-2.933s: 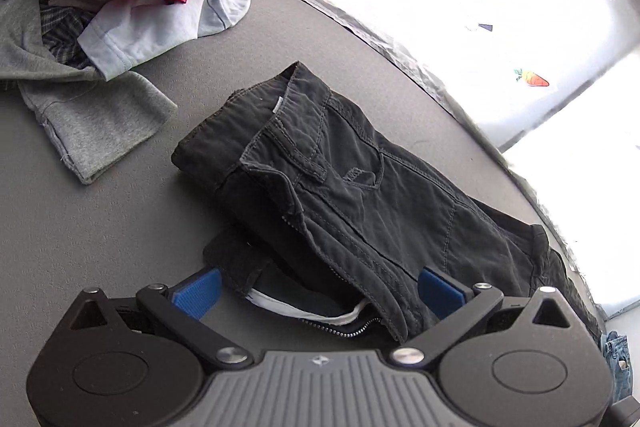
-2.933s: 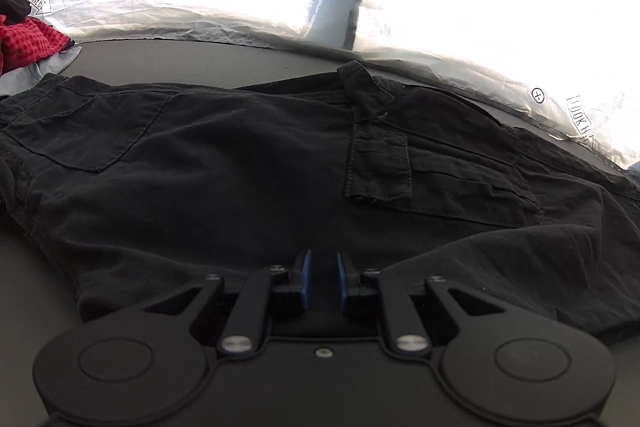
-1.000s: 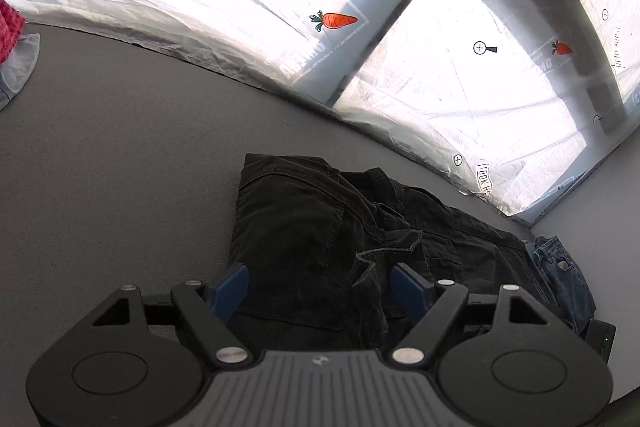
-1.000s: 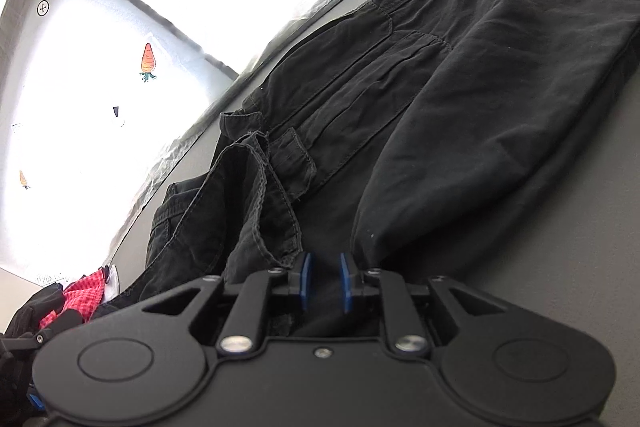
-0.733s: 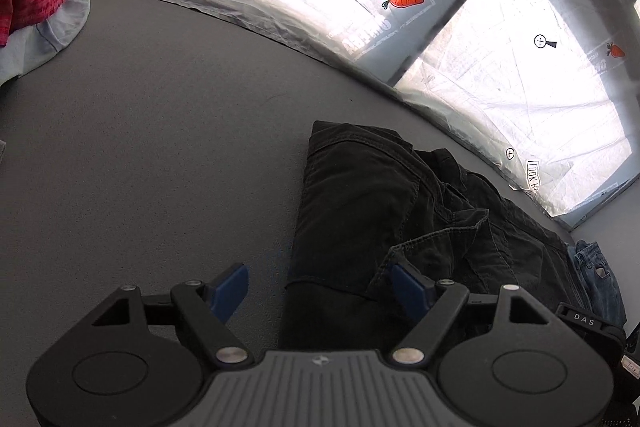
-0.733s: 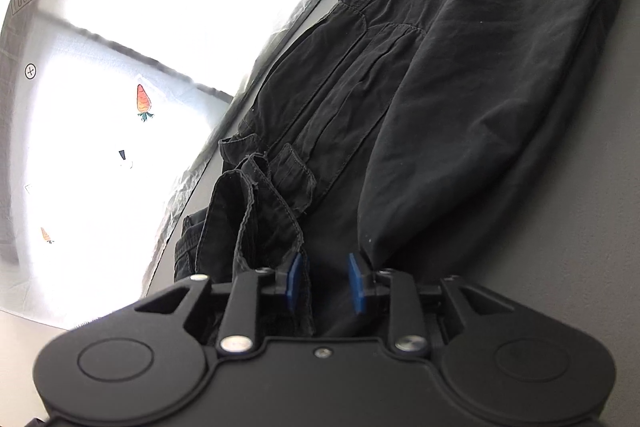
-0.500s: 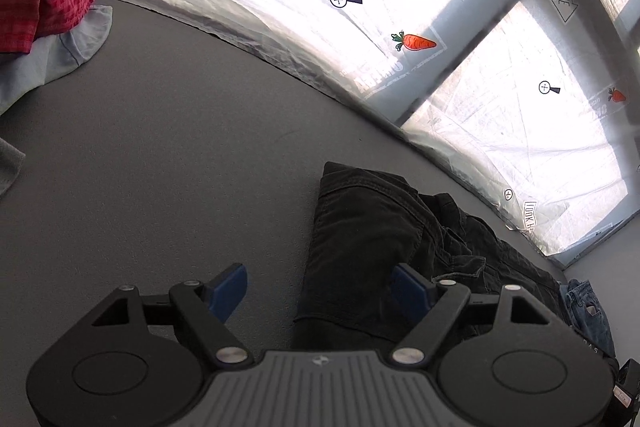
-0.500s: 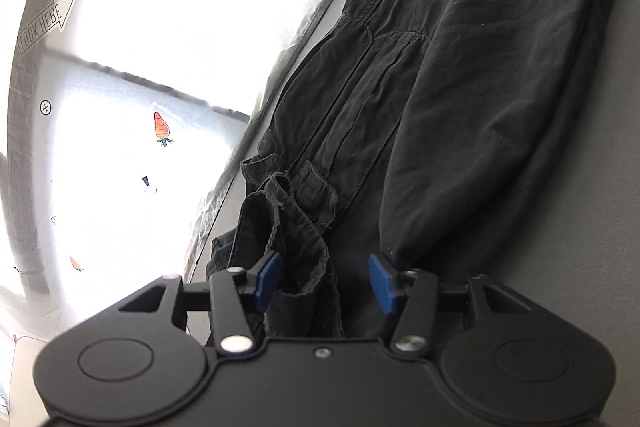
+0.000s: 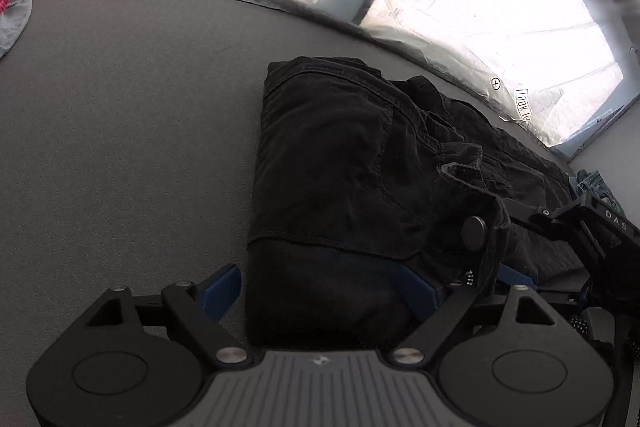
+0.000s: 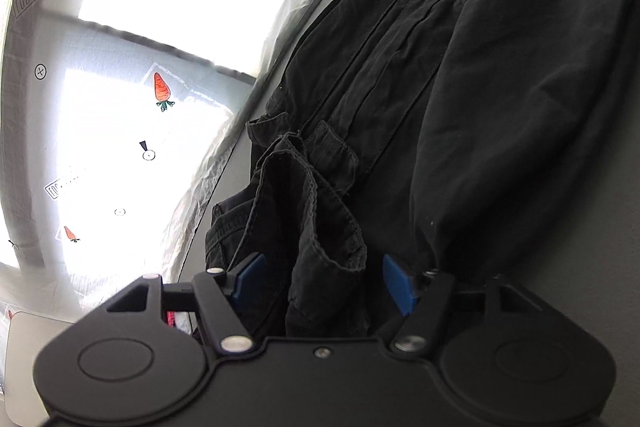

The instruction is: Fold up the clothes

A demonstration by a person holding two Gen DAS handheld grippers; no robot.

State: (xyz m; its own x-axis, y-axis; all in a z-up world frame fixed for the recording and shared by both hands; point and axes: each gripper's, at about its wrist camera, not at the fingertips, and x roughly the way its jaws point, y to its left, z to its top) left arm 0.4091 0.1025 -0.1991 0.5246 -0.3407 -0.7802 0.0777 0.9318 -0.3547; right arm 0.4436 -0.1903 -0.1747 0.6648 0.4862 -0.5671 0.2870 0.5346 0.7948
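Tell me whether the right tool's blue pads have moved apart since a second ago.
Yes. The right tool was pinched shut on the black cotton trousers; now its blue pads stand apart against its black housing and are opening, the loose fabric fold between them unpressed.

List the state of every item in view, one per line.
Black trousers: folded over, flat on the grey surface.
Left hand-held gripper: opening, straddling the trousers' near edge.
Right hand-held gripper: opening, fabric between the pads, not pinched.
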